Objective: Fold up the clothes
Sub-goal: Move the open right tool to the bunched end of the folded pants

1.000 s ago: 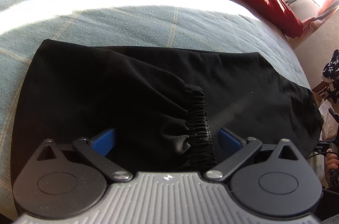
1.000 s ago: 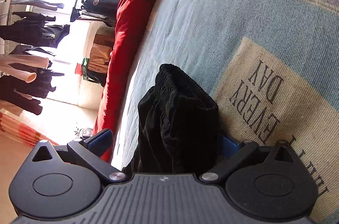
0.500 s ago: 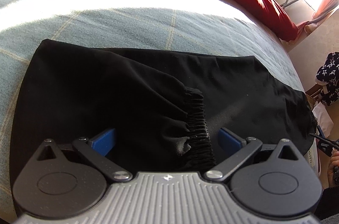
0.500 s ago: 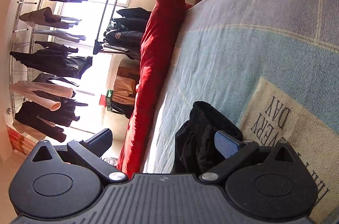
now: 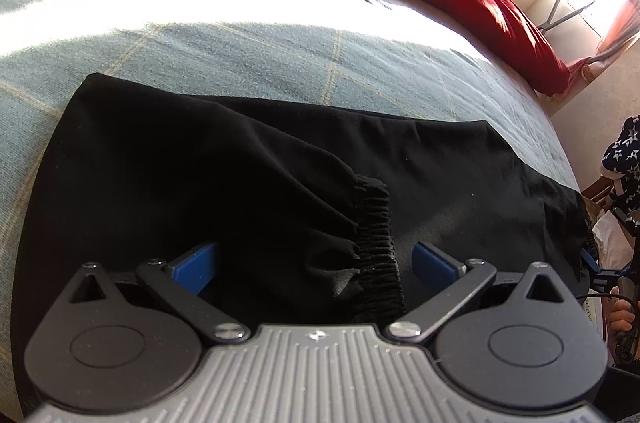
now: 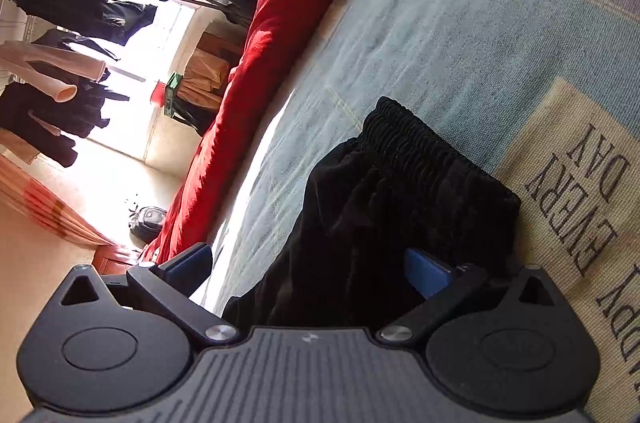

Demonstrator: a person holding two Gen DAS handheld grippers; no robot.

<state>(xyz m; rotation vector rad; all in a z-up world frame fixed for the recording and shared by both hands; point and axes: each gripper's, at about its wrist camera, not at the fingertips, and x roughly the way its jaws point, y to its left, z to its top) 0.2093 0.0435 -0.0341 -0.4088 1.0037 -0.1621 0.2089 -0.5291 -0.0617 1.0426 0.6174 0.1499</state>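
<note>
The black trousers (image 5: 248,175) are lying on the blanket (image 5: 248,51) of the bed, already doubled over so that one gathered cuff (image 5: 376,243) is resting on top of the lower layer. In the left wrist view the garment is filling the lower half of the picture, from 9 o'clock across to 3 o'clock, with the cuff at 6 o'clock.

The left gripper (image 5: 316,263) is being held low over this cuff, with its blue fingers (image 5: 196,265) standing wide apart on either side of the cloth. Nothing is being clamped. This stance is judged to suit either a fresh grasp of the elastic band or a release just made.

The right gripper (image 6: 308,267) is being held at the other gathered end (image 6: 420,147), seen at 6 o'clock in the right wrist view. Its fingers (image 6: 426,273) are also spread; the right one is touching the cloth, the left one is standing clear, so no grip is being applied.

The ends are judged to be chosen because the thick elastic is offering a firm hold. A red quilt (image 6: 280,23) is lying along the far edge of the bed at 12 o'clock.
</note>
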